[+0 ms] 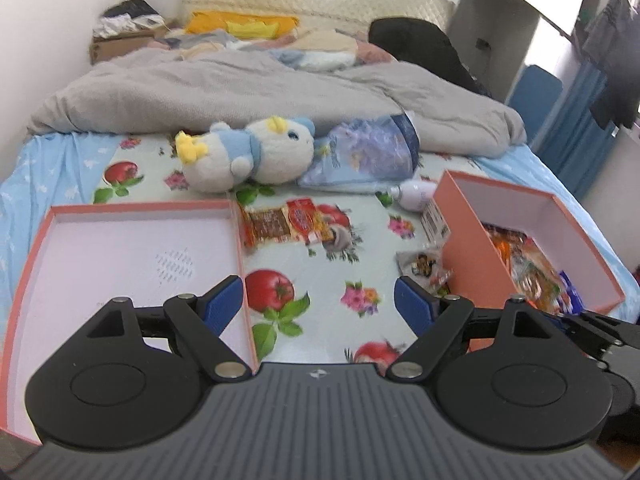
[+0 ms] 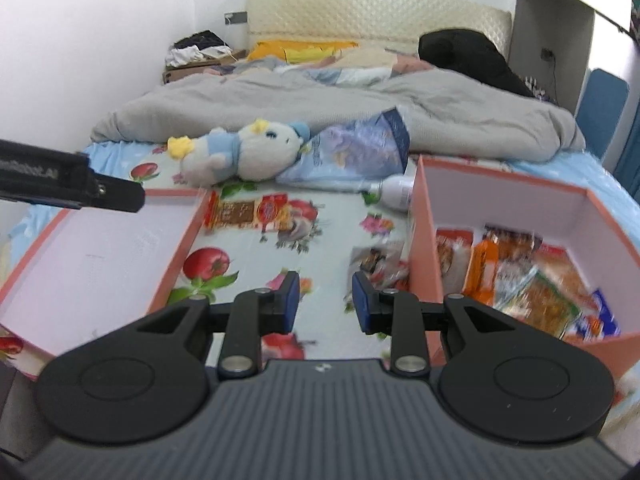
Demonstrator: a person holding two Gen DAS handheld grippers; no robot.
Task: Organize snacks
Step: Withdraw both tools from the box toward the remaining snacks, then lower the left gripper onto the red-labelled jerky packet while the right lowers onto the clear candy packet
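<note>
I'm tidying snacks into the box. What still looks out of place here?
Two snack packets lie loose on the bedsheet: a red-orange packet by the empty lid, and a crumpled packet just outside the filled box.

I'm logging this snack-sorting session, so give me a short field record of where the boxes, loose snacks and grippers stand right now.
surface: bed with fruit-print sheet
left box: shallow pink box, empty
right box: deeper pink box, holds mixed snack packets
loose snacks: red-orange packet beside left box; small dark packet against right box
left hand-held gripper: open, nothing between jaws
right hand-held gripper: open, narrower gap, nothing held
other: plush toy, blue bag, white bottle
</note>
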